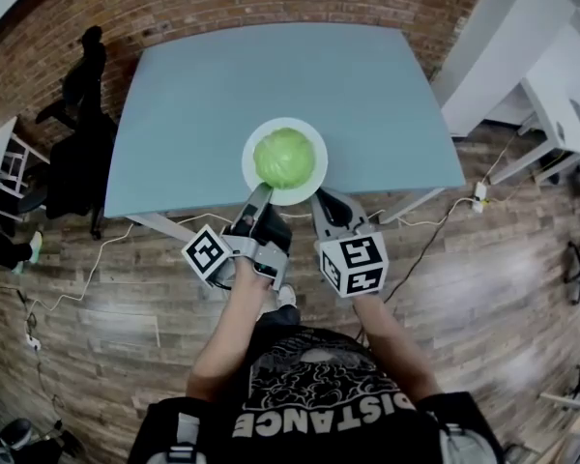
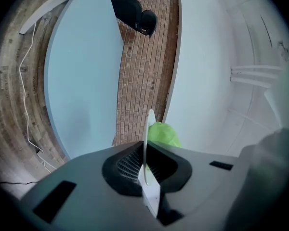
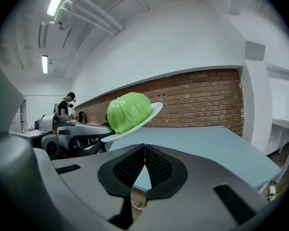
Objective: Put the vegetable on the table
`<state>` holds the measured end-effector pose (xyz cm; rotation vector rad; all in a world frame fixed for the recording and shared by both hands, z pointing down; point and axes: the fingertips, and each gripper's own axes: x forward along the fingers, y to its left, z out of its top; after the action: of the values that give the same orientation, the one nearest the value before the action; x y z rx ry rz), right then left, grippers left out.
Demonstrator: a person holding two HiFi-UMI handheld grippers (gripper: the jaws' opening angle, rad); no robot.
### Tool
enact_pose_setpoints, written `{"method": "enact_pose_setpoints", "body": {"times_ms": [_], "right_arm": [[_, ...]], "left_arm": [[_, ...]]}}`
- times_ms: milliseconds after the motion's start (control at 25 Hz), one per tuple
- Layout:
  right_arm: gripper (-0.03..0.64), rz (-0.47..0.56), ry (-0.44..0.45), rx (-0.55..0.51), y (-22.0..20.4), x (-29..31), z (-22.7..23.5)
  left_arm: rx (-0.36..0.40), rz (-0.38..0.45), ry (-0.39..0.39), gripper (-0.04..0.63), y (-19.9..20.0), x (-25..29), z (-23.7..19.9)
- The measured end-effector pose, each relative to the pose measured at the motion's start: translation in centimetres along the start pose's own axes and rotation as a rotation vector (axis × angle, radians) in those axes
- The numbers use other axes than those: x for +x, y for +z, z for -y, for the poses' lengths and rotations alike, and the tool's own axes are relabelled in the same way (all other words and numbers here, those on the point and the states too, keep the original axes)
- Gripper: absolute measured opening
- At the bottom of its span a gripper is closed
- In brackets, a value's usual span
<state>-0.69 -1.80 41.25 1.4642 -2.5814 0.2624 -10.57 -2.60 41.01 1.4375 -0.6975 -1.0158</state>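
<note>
A green cabbage [image 1: 283,158] lies on a white plate [image 1: 309,191] over the near edge of the light blue table [image 1: 271,75]. My left gripper [image 1: 258,197] is shut on the plate's near rim. In the left gripper view the rim [image 2: 147,134] runs edge-on between the jaws of that gripper [image 2: 145,170], with the cabbage [image 2: 164,134] behind it. My right gripper [image 1: 324,204] is shut and empty just right of the plate. The right gripper view shows the jaws of this gripper [image 3: 145,150] closed tip to tip, and the plate [image 3: 151,113] tilted, lifted, carrying the cabbage [image 3: 128,110].
A black chair [image 1: 77,133] stands left of the table. White desks [image 1: 541,75] stand at the right. Cables and a power strip [image 1: 478,196] lie on the wooden floor. A brick wall [image 3: 202,100] runs behind the table. A person [image 3: 66,105] stands far off.
</note>
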Motion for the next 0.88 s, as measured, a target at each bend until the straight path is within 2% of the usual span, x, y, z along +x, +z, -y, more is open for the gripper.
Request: {"method": "enact_pose_setpoints", "body": {"times_ms": [480, 880], "right_arm": [[0.009, -0.023, -0.046, -0.002, 1.3, 5.6, 0.1], [0.009, -0.054, -0.076, 0.002, 2.0, 8.0, 2.3]], "left_arm": [[-0.016, -0.027, 0.006, 0.011, 5.4, 2.9, -0.1], [-0.035, -0.045, 0.031, 0.011, 6.9, 5.8, -0.8]]}}
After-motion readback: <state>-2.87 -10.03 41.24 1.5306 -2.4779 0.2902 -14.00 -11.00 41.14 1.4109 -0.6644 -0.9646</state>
